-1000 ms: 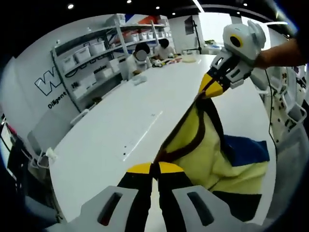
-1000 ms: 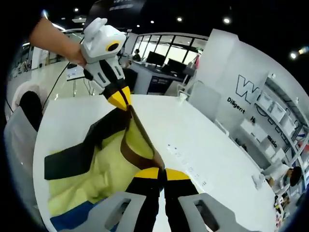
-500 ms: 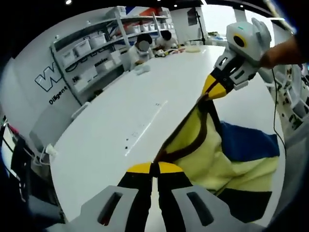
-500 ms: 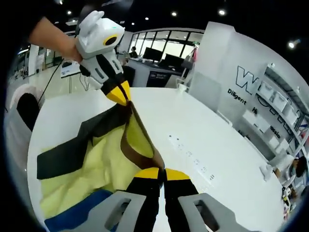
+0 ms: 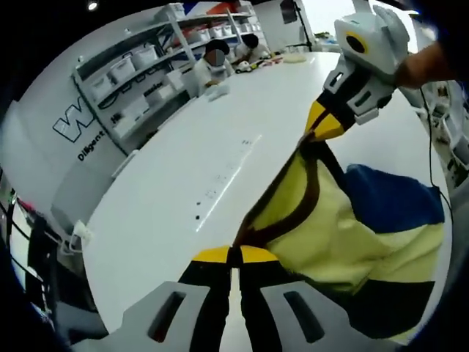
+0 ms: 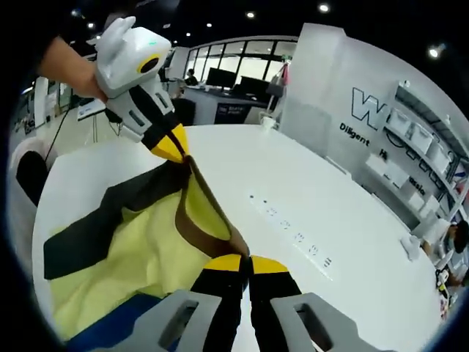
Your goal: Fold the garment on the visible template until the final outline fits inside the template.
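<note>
Both hand-held grippers are pinching the same brown-trimmed edge of the garment (image 5: 344, 227), one at each end, so the trim is running as a taut line between them while the rest is draping down onto the white bench (image 5: 176, 183). Holding it this way is likely meant to carry that edge across as one straight fold line instead of letting it bunch.

The left hand-held gripper (image 5: 233, 254) is clamped together on the near end of the trim, jaws meeting with cloth caught between the yellow tips. The right hand-held gripper (image 6: 245, 262) is doing the same at its end, jaws pressed shut on the brown band. Each is appearing in the other's view, gripped by a person's hand.

The garment is looking soft and limp: pale yellow body, dark brown banding, a black sleeve-like strip (image 6: 95, 227) trailing towards the bench's rounded edge, and a blue panel (image 5: 392, 198) lying beneath. It is sitting near one rounded end of the bench. A faint row of small marks (image 6: 293, 236) is showing on the bench surface beside it; whether that belongs to the template I cannot tell.
</note>
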Tool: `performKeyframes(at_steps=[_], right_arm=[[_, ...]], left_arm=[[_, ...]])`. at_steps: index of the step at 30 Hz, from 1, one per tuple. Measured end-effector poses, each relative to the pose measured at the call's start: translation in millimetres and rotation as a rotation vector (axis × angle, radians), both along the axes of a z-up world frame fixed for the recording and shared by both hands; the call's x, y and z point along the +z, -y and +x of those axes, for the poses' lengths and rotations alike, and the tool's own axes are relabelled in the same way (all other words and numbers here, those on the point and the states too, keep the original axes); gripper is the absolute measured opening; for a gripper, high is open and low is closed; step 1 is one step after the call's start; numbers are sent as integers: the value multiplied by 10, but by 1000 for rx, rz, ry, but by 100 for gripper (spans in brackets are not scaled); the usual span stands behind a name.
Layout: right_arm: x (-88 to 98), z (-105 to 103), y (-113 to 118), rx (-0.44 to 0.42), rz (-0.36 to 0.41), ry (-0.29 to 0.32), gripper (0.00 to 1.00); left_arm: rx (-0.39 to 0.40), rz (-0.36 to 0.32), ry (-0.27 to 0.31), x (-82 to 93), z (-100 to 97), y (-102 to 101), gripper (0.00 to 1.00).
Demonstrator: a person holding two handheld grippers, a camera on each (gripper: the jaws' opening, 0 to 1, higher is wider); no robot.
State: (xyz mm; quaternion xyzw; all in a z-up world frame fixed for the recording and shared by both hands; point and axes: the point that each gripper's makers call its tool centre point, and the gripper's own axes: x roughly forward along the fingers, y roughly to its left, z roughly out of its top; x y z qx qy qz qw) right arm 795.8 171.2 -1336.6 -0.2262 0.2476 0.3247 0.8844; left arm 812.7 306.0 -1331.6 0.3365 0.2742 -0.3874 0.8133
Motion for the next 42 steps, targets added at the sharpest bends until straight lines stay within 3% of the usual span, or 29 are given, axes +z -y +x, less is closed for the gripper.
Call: performKeyframes(at_steps=[6,11,18,29,32,34,42], right_arm=[[-122,122,12,-41,46,-32,0],[-214,214,12,-53,45,-26,0],[-394,316,-12,-63,-2,-14,0],[-605,364,22,-100,29,-74,0],[-601,359,-10,-111,89,-87,10],[-611,354,-1,-112,81,-88,18],[-633,234,-21,-81,86,-102,28]], left_arm=[[13,20,-3,-140,74,-10,2],[11,43,33,-218,183,5,2],[56,72,0,-496,263,-6,2],[98,78,-13,-685,313,-28,7],[94,80,1,-683,327,-54,19],[109,67,-23,-698,304,-75,26],[124,40,-38,-676,224,-178,28]])
